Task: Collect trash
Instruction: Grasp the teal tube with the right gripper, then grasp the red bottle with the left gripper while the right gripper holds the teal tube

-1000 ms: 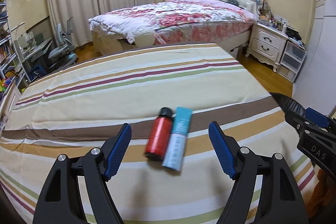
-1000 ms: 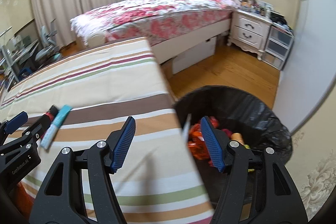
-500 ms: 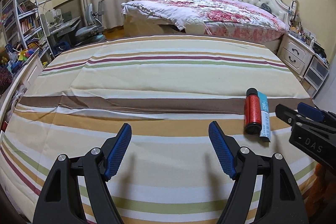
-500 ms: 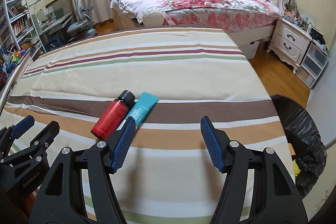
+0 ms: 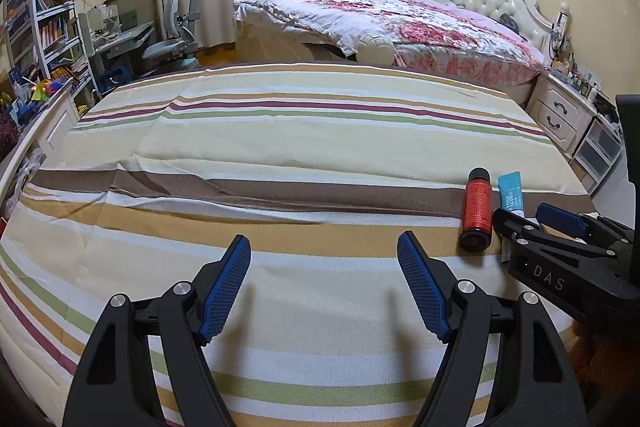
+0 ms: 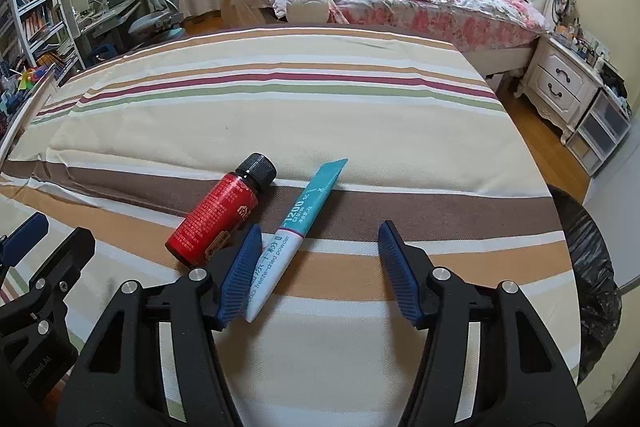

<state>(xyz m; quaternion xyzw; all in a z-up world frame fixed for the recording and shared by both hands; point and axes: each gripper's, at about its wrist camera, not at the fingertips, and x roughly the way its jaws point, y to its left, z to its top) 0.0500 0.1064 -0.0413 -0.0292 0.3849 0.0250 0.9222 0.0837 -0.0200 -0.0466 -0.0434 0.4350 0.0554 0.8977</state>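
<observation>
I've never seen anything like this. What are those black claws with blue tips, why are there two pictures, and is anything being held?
The claws are two hand-held grippers, one in each of a person's hands; no robot arm is involved. Each carries a camera looking out along its fingers, so each picture is one gripper's own view.

The left gripper is open over the striped bedsheet, holding nothing. The right gripper is open too, with the teal-and-white sachet lying between its fingers, not yet gripped. A red bottle with a black cap lies just left of it. A black trash bag waits off the bed's right edge.
</observation>
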